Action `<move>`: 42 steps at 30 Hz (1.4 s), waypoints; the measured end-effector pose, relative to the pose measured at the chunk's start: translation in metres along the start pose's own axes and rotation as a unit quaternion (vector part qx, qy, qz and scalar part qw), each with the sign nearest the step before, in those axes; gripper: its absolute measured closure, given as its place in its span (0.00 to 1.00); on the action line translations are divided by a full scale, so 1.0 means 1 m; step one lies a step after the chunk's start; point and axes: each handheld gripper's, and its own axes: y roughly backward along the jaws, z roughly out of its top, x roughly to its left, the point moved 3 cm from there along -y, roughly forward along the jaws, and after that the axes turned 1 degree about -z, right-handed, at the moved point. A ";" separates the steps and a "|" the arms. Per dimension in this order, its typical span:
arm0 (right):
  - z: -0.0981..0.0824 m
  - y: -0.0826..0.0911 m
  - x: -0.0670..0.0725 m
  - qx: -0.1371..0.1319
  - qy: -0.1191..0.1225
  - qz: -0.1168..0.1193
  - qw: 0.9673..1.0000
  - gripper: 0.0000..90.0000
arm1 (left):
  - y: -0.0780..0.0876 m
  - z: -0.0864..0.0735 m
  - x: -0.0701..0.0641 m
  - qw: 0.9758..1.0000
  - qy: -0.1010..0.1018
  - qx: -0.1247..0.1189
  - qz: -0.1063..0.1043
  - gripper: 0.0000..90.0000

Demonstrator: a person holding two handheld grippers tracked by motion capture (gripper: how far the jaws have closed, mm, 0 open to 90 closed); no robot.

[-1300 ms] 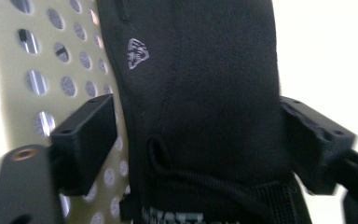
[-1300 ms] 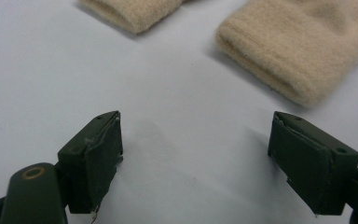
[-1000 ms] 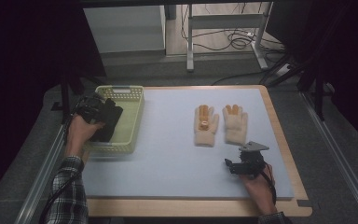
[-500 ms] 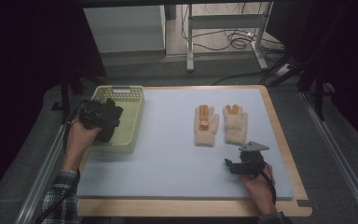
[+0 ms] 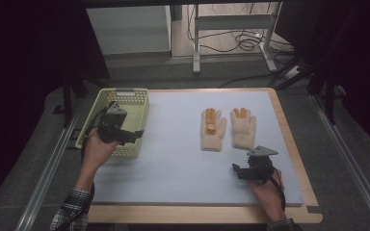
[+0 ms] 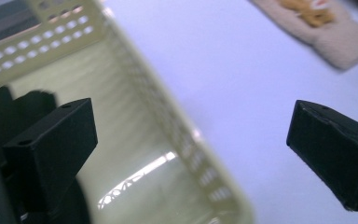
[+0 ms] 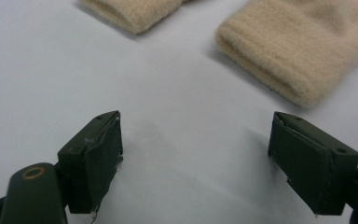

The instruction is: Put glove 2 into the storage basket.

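**Both grippers empty, gloves not yet picked**

Right gripper (image 5: pixel 243 172): jaws wide, nothing between them, hovering just short of the cuffs of the gloves. In the right gripper view the near glove (image 7: pixel 303 51) sits ahead and right of the jaws, apart from them. My read: staged for a grab at the cuff.

Left gripper (image 5: pixel 125 136): jaws wide, empty, over the basket (image 5: pixel 139 96) at its glove-side wall, probably to steady or mark the drop spot.

Gloves (image 5: pixel 228 128) lie flat, side by side on the mat (image 5: pixel 173 159), well clear of the basket.

Versus a second ago: left gripper has shifted slightly toward the gloves; right gripper and gloves unchanged.
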 end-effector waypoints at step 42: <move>0.000 0.000 -0.002 0.003 -0.004 0.006 1.000 0.19 | -0.067 -0.098 -0.101 0.998 -0.026 0.026 -0.054 0.03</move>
